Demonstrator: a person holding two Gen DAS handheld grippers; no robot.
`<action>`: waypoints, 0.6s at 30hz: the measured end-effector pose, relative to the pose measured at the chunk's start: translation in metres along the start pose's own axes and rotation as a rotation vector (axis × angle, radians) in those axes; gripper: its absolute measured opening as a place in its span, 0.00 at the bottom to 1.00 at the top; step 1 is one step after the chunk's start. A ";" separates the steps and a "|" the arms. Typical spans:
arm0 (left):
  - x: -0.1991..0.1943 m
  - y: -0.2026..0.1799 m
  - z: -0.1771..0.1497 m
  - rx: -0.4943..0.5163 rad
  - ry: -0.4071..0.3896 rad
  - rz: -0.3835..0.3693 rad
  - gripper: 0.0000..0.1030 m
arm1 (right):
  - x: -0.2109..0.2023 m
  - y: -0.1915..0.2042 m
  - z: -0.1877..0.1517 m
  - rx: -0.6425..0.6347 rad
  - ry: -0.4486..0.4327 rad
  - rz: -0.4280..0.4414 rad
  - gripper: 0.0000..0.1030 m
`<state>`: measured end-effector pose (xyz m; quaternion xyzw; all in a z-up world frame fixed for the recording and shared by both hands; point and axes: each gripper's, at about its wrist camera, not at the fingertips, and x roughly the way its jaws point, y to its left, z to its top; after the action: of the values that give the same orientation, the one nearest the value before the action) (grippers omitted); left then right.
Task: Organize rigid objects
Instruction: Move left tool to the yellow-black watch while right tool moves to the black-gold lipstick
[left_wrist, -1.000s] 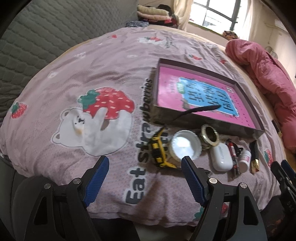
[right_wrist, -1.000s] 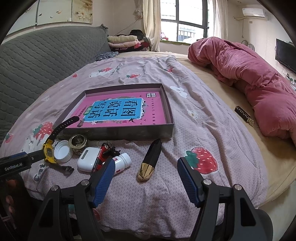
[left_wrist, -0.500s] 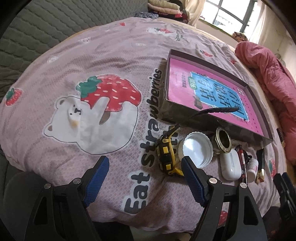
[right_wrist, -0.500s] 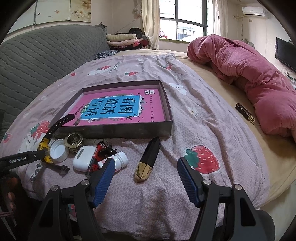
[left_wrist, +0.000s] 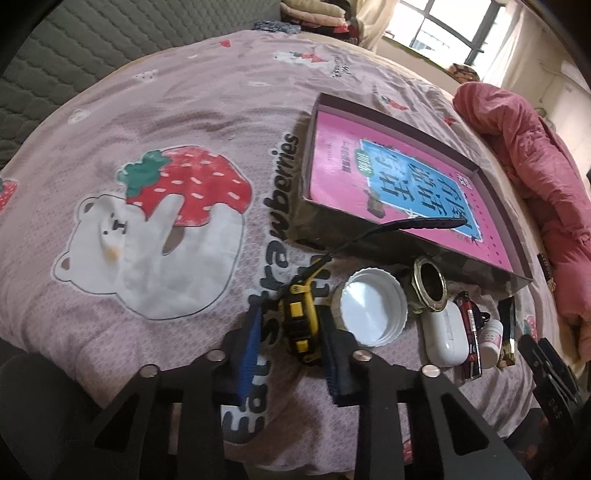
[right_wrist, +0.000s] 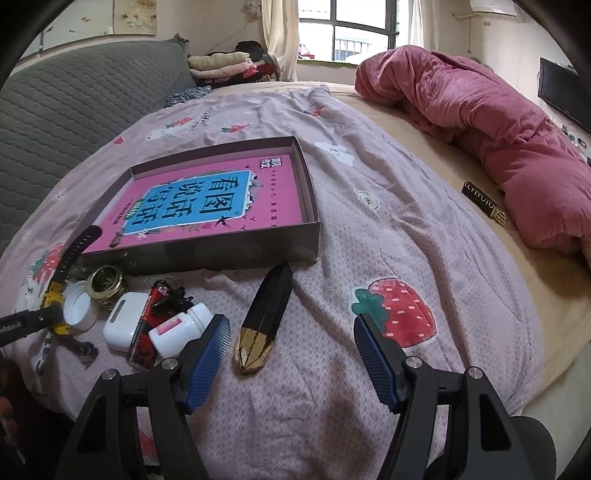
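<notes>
Left claw (left_wrist: 290, 341) closing in around the yellow watch (left_wrist: 297, 325), blue pads sitting right at both sides of the watch body, can't quite tell if they're pressing yet. Watch strap (left_wrist: 402, 230) arcing up and resting over the near wall of the tray (left_wrist: 369, 230). Just right of the watch: white lid (left_wrist: 373, 312) lying open side up, then a brass ring (left_wrist: 428, 286) touching it, a white earbud case (left_wrist: 445, 334), a red and black thing (left_wrist: 469, 338) that's too small to make out, and a little white bottle (left_wrist: 491, 338). All of that lined up on the bed (left_wrist: 184, 110) along the tray's near wall. Pink book (right_wrist: 207, 205) lying flat inside the tray. Right claw (right_wrist: 291, 356) wide open, gripping nothing, hovering over the strawberry sheet with the black and gold case (right_wrist: 266, 317) lying ahead between its fingers, nearer the left one, tip pointing away from the tray. Well off to the tray's right, a small dark item (right_wrist: 484, 206) beside the pink duvet (right_wrist: 480, 129).
</notes>
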<state>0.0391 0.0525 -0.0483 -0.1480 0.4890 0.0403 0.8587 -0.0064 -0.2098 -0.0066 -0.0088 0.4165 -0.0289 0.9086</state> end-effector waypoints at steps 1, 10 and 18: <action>0.001 0.000 0.000 0.002 0.004 -0.002 0.25 | 0.003 0.001 0.001 0.000 0.011 0.002 0.67; 0.007 0.005 0.002 -0.006 0.003 -0.040 0.19 | 0.034 0.006 0.001 0.019 0.102 0.021 0.54; 0.013 0.004 0.003 0.003 0.000 -0.047 0.17 | 0.042 0.016 0.003 -0.023 0.083 0.046 0.37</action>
<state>0.0480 0.0560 -0.0590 -0.1582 0.4855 0.0193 0.8596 0.0239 -0.1961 -0.0371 -0.0085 0.4542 -0.0036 0.8908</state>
